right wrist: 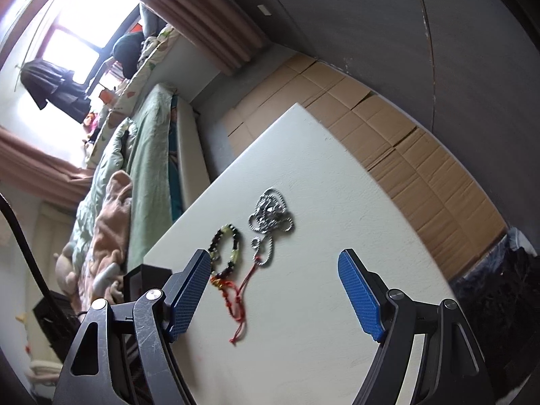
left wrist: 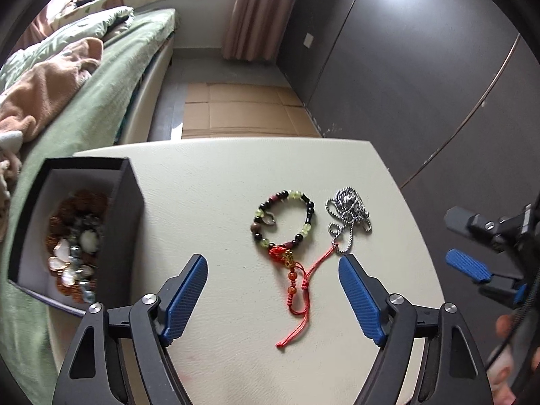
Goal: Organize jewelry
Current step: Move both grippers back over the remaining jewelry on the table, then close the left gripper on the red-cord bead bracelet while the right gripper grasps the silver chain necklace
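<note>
A beaded bracelet (left wrist: 285, 217) with green and dark beads, a red-gold charm and a red cord lies on the cream table (left wrist: 209, 209). A silver ball-chain necklace (left wrist: 349, 217) lies bunched just right of it. A black box (left wrist: 125, 222) at the table's left holds several shell and bead pieces. My left gripper (left wrist: 273, 265) is open and empty, just short of the bracelet. My right gripper (right wrist: 273, 263) is open and empty above the table; it shows at the right edge of the left wrist view (left wrist: 469, 246). The right wrist view shows the bracelet (right wrist: 226, 253), necklace (right wrist: 270, 219) and box corner (right wrist: 141, 281).
A bed (left wrist: 84, 94) with green bedding and a peach blanket runs along the table's left. Flattened cardboard (left wrist: 243, 108) covers the floor beyond the table. Dark wardrobe doors (left wrist: 422, 67) stand at the right. A dark bag (right wrist: 499, 287) sits right of the table.
</note>
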